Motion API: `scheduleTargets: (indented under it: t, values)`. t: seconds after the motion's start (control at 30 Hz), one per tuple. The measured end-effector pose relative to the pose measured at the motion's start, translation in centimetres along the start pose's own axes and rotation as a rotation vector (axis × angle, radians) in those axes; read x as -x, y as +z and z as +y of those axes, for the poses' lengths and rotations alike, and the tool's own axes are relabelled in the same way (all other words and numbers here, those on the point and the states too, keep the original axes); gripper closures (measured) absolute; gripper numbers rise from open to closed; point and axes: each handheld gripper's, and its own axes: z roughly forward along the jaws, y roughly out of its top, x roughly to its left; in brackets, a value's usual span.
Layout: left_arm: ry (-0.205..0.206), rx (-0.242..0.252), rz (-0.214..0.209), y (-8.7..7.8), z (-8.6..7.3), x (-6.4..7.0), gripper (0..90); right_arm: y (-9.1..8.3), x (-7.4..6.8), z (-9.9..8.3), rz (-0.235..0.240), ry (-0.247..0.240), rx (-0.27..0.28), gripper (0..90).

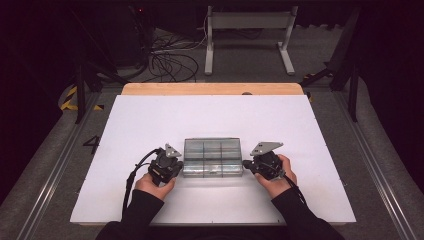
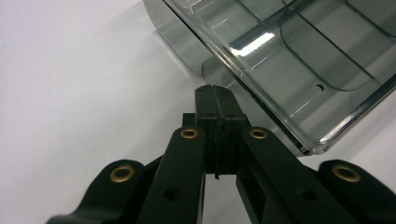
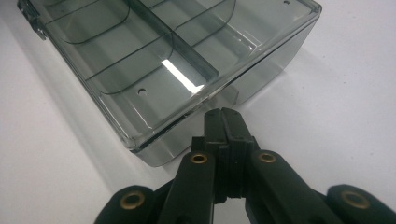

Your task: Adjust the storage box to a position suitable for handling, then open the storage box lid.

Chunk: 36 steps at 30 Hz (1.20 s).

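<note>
Near the white table's (image 1: 150, 120) front edge, I held my left gripper (image 2: 215, 93) and right gripper (image 3: 223, 116), jaws pressed together on nothing, at either end of the smoky clear-plastic compartment box (image 1: 212, 157). It looked light, rigid, slippery; its end walls seemed the likeliest holds.

High view looks down on the table (image 1: 150, 115); both gripper views closely share the clear box (image 1: 212, 157).
</note>
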Motion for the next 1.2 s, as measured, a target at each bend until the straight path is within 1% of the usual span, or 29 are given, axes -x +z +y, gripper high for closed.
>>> scheduleTargets:
  t: [0.07, 0.13, 0.2, 0.23, 0.27, 0.3, 0.33, 0.37, 0.4, 0.43, 0.5, 0.57, 0.73, 0.77, 0.87, 0.9, 0.93, 0.97, 1.0, 1.07, 1.2]
  values:
    - [0.006, 0.002, 0.002, 0.0, 0.0, 0.0, 89.7, 0.0, -0.1, 0.0, -0.002, -0.002, 0.002, 90.0]
    - [0.011, 0.000, -0.001, 0.0, 0.0, -0.1, 89.6, 0.0, -0.1, 0.0, -0.006, -0.014, 0.002, 90.0]
    - [0.008, 0.019, -0.012, -0.2, 0.0, -0.3, 89.5, 0.0, -0.1, 0.0, -0.006, -0.016, 0.002, 90.0]
    - [0.012, 0.030, -0.006, -0.3, 0.0, -0.5, 89.2, -0.1, -0.1, -0.1, -0.002, -0.017, 0.005, 90.0]
    - [0.004, 0.037, 0.002, -0.4, -0.1, -0.7, 83.4, -0.1, 0.0, -0.1, 0.001, -0.015, 0.012, 90.0]
    - [-0.003, 0.043, -0.001, -0.5, -0.1, -1.0, 77.4, -0.4, 0.1, -0.1, -0.006, -0.014, 0.027, 90.0]
    - [-0.016, 0.053, -0.008, -0.7, -0.2, -1.3, 77.4, -0.4, 0.1, -0.1, -0.006, -0.014, 0.027, 90.0]
    - [-0.025, 0.061, -0.015, -0.9, -0.3, -1.5, 72.4, -0.7, 0.2, -0.2, -0.013, -0.021, 0.033, 90.0]
    - [-0.023, 0.066, -0.012, -1.1, -0.3, -1.6, 72.4, -0.7, 0.2, -0.2, -0.013, -0.021, 0.033, 90.0]
    - [-0.024, 0.074, -0.020, -1.3, -0.4, -1.6, 69.9, -0.8, 0.3, -0.2, -0.017, -0.018, 0.038, 90.0]
    - [-0.013, 0.093, -0.026, -1.9, -0.6, -1.5, 65.0, -1.1, 0.4, -0.2, -0.021, -0.019, 0.046, 86.8]
    - [0.000, 0.106, -0.019, -2.4, -0.7, -1.3, 62.2, -1.4, 0.4, -0.3, -0.019, -0.020, 0.057, 84.0]
    - [0.016, 0.136, -0.033, -3.8, -1.3, -0.9, 58.4, -2.3, 0.1, -0.3, -0.003, -0.033, 0.078, 78.2]
    - [0.029, 0.147, -0.034, -4.0, -1.4, -0.9, 57.9, -2.4, 0.0, -0.3, -0.001, -0.036, 0.083, 76.5]
    - [0.041, 0.169, -0.065, -4.7, -1.8, -0.6, 55.6, -2.9, -0.3, -0.4, 0.012, -0.045, 0.089, 70.2]
    - [0.056, 0.172, -0.069, -4.9, -1.9, -0.5, 54.9, -3.0, -0.4, -0.4, 0.016, -0.048, 0.090, 68.4]
    - [0.053, 0.175, -0.084, -5.1, -2.0, -0.4, 54.3, -3.1, -0.5, -0.5, 0.020, -0.048, 0.093, 67.5]
    - [0.064, 0.178, -0.085, -5.2, -2.1, -0.4, 53.8, -3.2, -0.5, -0.6, 0.025, -0.048, 0.093, 67.1]
    - [0.057, 0.180, -0.098, -5.3, -2.3, -0.3, 53.3, -3.3, -0.6, -0.8, 0.027, -0.045, 0.089, 66.3]
    - [0.068, 0.178, -0.122, -5.4, -2.5, -0.1, 52.1, -3.4, -0.6, -1.1, 0.038, -0.046, 0.085, 65.3]
    - [0.085, 0.166, -0.150, -5.0, -2.6, 0.3, 49.3, -3.4, -0.8, -1.5, 0.070, -0.045, 0.089, 63.8]
